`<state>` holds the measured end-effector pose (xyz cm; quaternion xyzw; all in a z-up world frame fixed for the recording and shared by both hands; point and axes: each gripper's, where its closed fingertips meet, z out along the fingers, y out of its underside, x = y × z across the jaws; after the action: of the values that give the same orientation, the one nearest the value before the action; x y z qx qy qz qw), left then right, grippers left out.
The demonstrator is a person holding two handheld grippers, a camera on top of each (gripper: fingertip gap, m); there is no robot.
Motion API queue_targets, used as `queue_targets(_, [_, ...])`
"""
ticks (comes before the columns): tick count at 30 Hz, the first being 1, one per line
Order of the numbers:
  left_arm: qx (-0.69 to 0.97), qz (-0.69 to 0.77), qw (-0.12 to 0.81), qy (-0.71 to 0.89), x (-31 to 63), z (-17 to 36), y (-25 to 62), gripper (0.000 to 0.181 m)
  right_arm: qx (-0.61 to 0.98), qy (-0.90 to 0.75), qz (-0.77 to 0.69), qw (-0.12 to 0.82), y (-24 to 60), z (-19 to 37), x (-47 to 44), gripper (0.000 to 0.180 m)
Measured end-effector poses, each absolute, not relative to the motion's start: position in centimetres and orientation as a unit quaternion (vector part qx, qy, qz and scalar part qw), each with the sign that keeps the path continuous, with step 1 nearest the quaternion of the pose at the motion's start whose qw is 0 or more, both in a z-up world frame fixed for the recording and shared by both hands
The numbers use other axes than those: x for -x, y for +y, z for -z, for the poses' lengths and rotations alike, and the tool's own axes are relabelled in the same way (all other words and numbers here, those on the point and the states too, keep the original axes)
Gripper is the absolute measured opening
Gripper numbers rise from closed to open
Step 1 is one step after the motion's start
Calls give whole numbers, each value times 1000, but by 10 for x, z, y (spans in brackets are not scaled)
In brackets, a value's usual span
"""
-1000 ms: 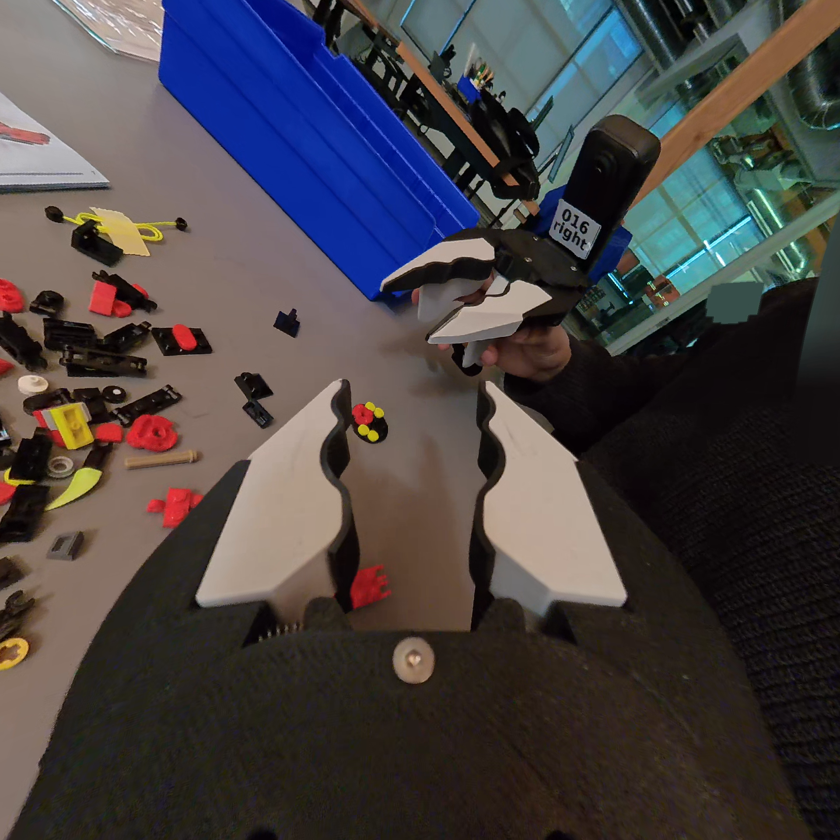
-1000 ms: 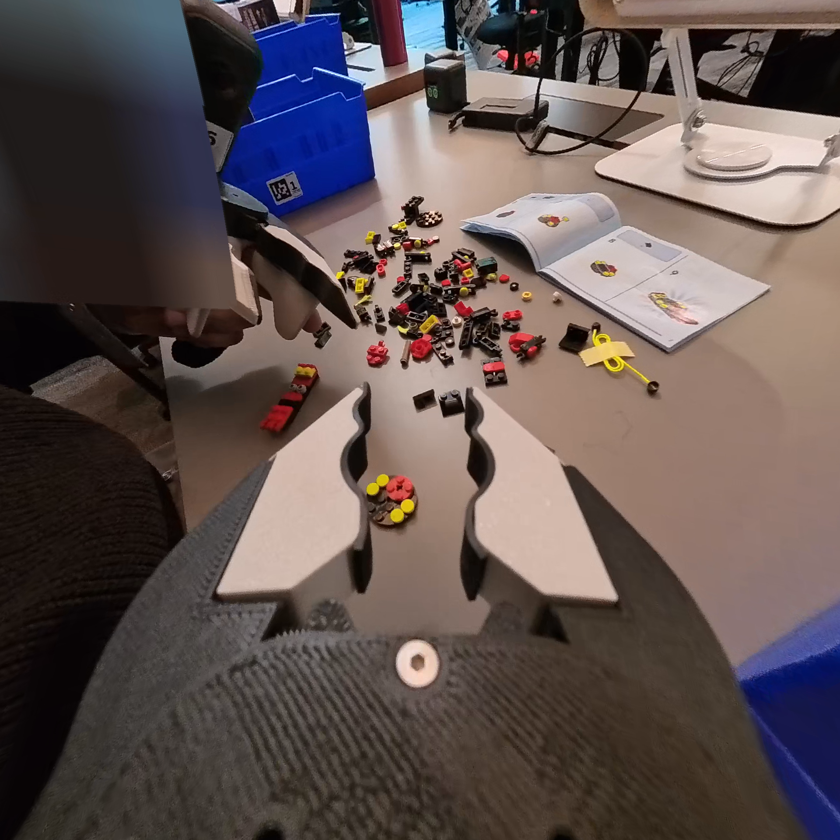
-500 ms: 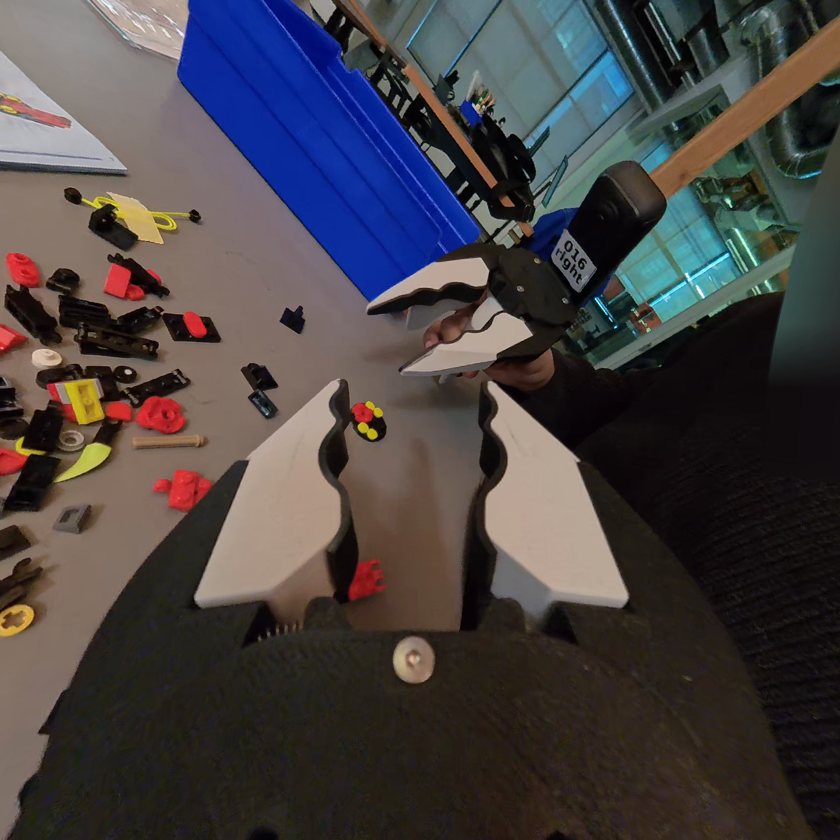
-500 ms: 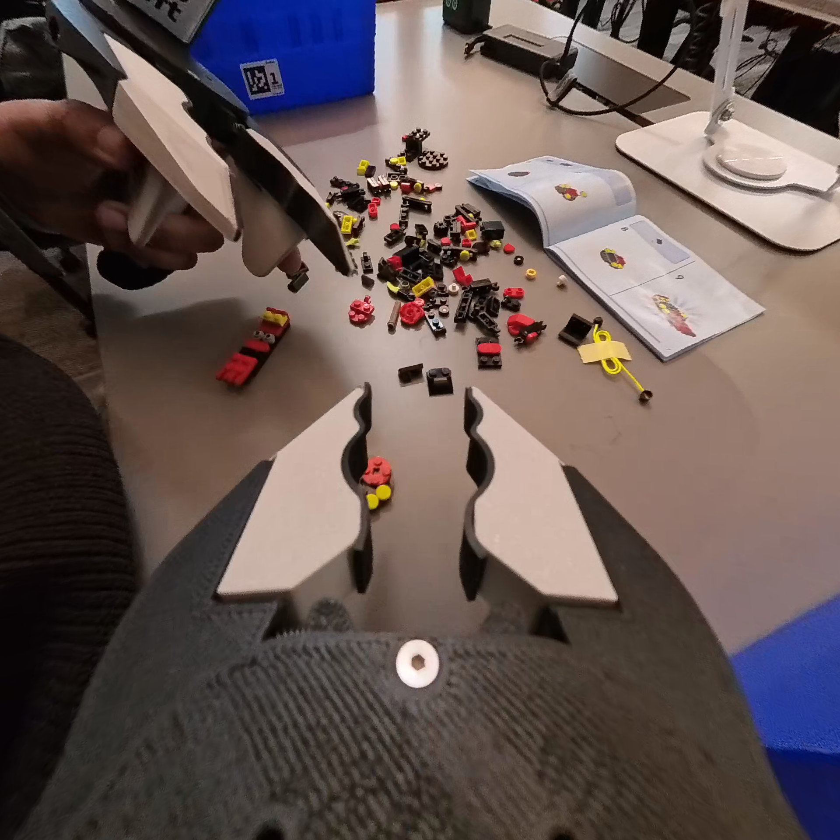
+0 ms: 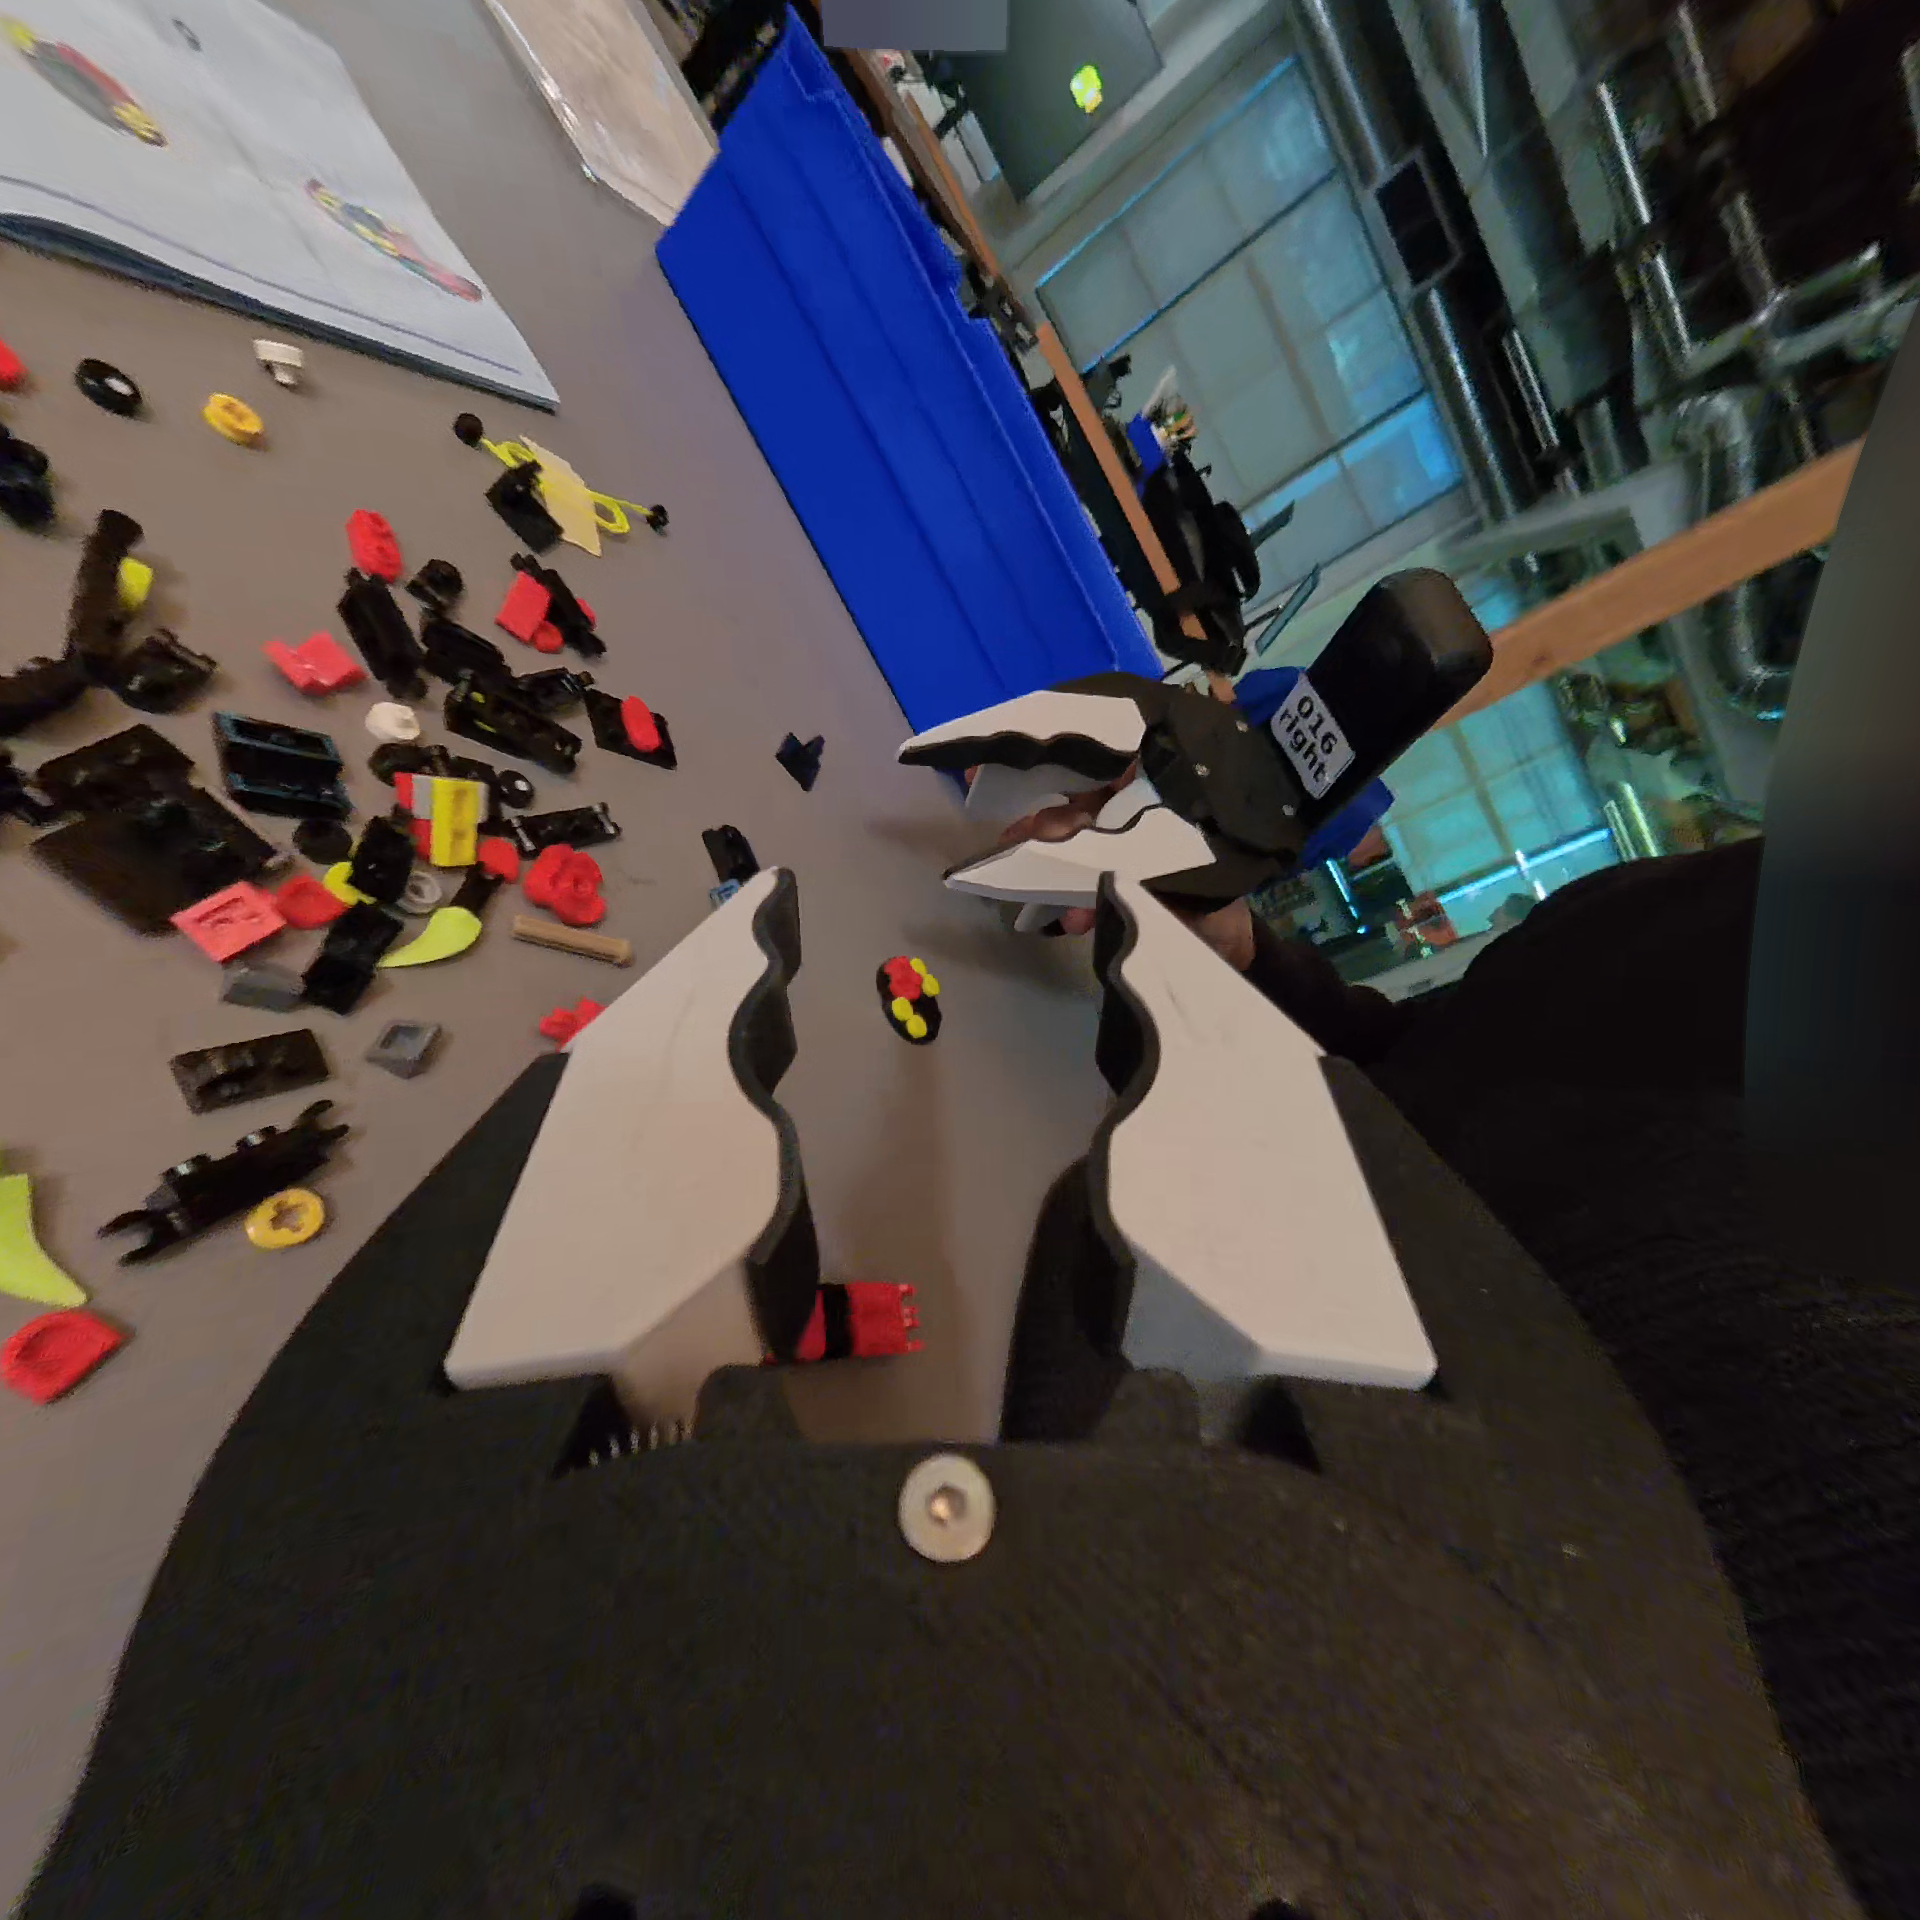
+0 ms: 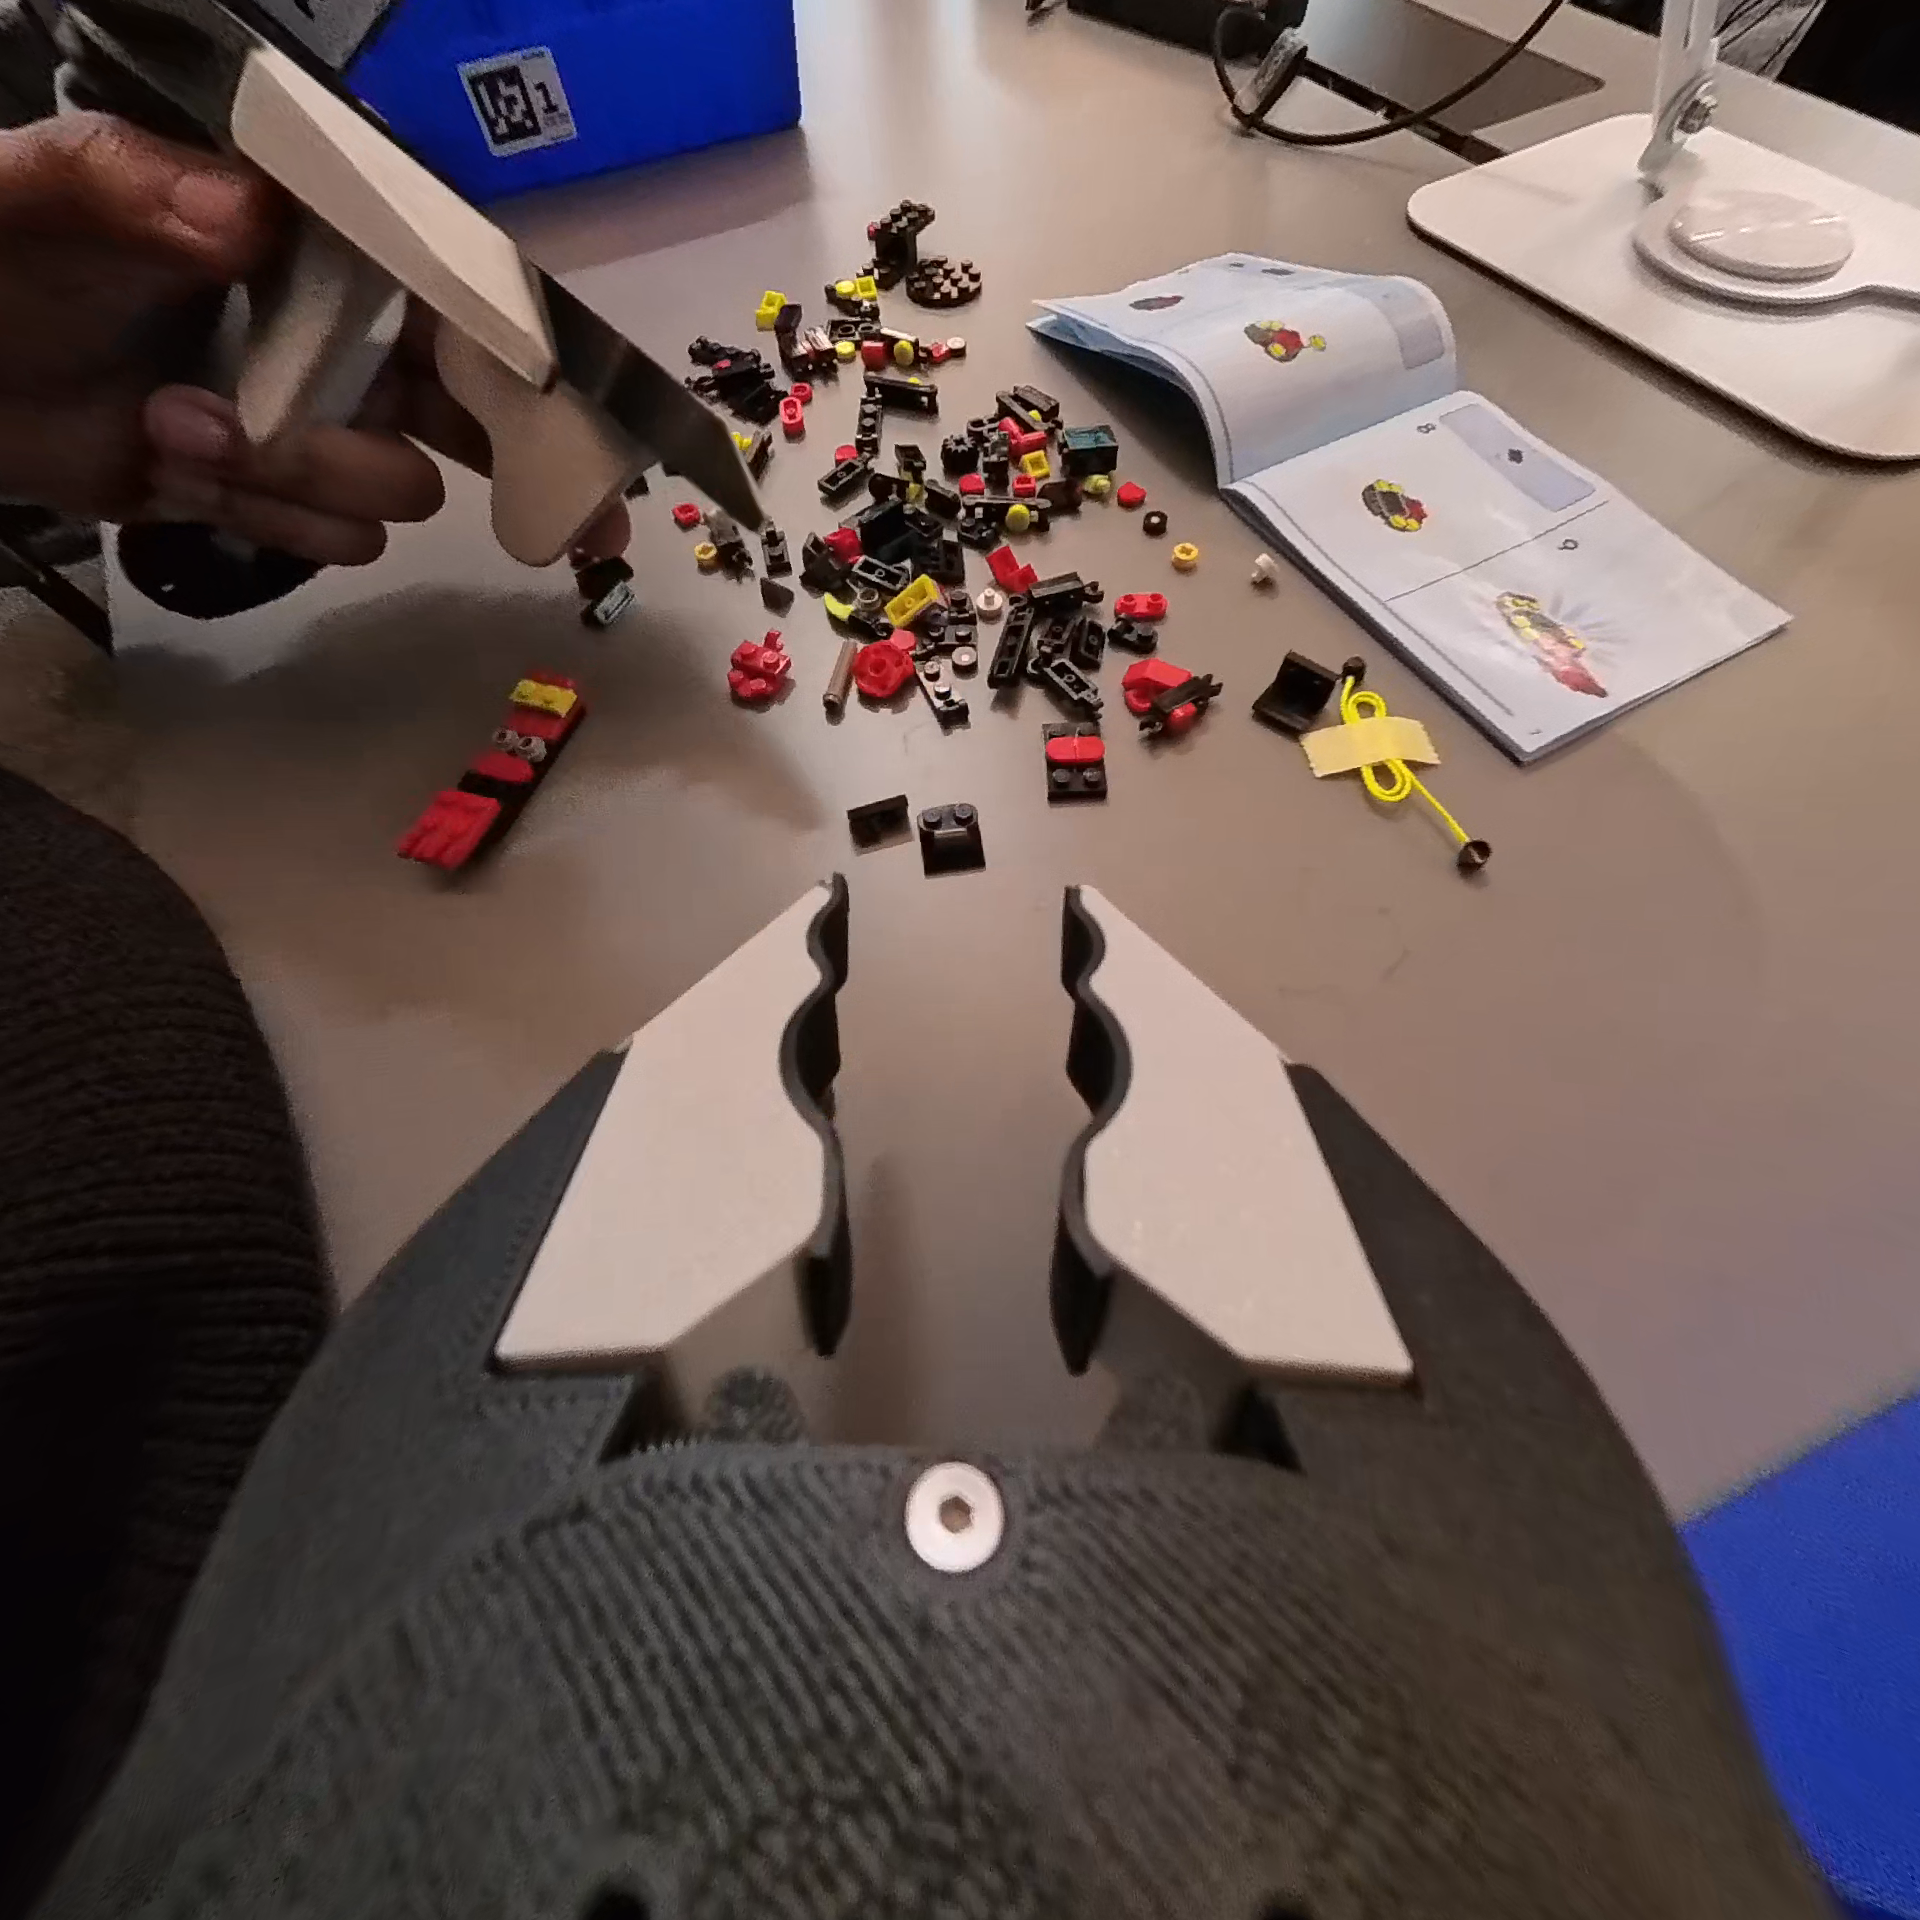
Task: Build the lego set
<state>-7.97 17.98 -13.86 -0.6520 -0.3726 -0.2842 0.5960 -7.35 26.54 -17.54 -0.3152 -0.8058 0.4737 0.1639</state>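
Here the left gripper (image 5: 940, 914) hangs above the grey table (image 5: 727, 582) with its two fingers spread apart and nothing between them. Taking the small round black piece with red and yellow studs (image 5: 908, 995) as the landmark: it lies on the table just beyond the left gripper's fingertips, seen in the gap between them. Nearer the camera than the round piece, low between the finger roots, the red end of a long red-and-black assembly (image 5: 857, 1322) shows, partly hidden by the left finger.

Beyond the round piece and slightly to its right, the right gripper (image 5: 951, 821) is held in a hand, its fingers parted and empty, tips aimed toward the loose pieces. In its own view the right gripper (image 6: 948, 894) is likewise spread with nothing clamped, and the round piece cannot be seen there.

To the left of the round piece in the left wrist view lies the scatter of loose lego pieces (image 5: 416, 769), black, red and yellow, spread over the table. Past that scatter an open instruction booklet (image 5: 239, 177) lies flat, with a yellow string with black ends (image 5: 582, 499) near its corner. A blue bin (image 5: 883, 416) stands well beyond the round piece, behind the right gripper. In the right wrist view a white stand base (image 6: 1704, 260) sits past the booklet.
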Motion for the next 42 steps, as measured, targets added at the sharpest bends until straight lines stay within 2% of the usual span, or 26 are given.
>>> queue_targets(10, [769, 145, 534, -321, 81, 167, 185, 55, 320, -807, -472, 151, 266, 181, 76, 40])
queue_targets(37, [768, 134, 528, -335, 90, 171, 183, 54, 323, -806, -475, 145, 267, 181, 75, 41])
queue_targets(40, [774, 89, 515, -356, 107, 177, 172, 54, 325, -805, -475, 143, 267, 182, 75, 41])
queue_targets(42, [790, 22, 472, -390, 132, 191, 151, 54, 326, -805, -475, 141, 267, 183, 75, 41])
